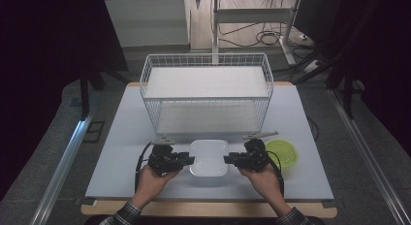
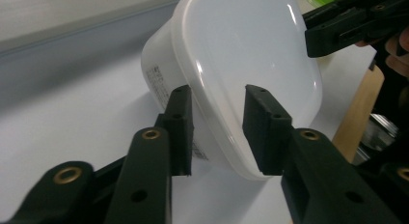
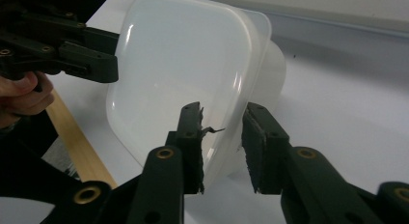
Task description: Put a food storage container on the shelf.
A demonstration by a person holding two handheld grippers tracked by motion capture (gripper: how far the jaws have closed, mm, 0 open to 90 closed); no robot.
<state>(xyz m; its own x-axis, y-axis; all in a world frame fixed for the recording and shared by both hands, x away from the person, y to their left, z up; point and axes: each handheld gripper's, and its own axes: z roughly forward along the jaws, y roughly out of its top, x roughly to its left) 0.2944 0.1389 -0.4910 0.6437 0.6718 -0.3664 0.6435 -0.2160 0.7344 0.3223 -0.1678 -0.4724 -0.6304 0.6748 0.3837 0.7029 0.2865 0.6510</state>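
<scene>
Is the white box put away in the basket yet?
Not yet. Done: both grippers have got hold, the left gripper and right gripper each pinching a rim of the lidded white plastic box. In hand: it looks tilted, starting to lift. Probably left: carrying it into the white wire basket.

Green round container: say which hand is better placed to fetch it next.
Right. The right tool sits next to the green round container; the left tool is beyond the white container that both grip.
</scene>
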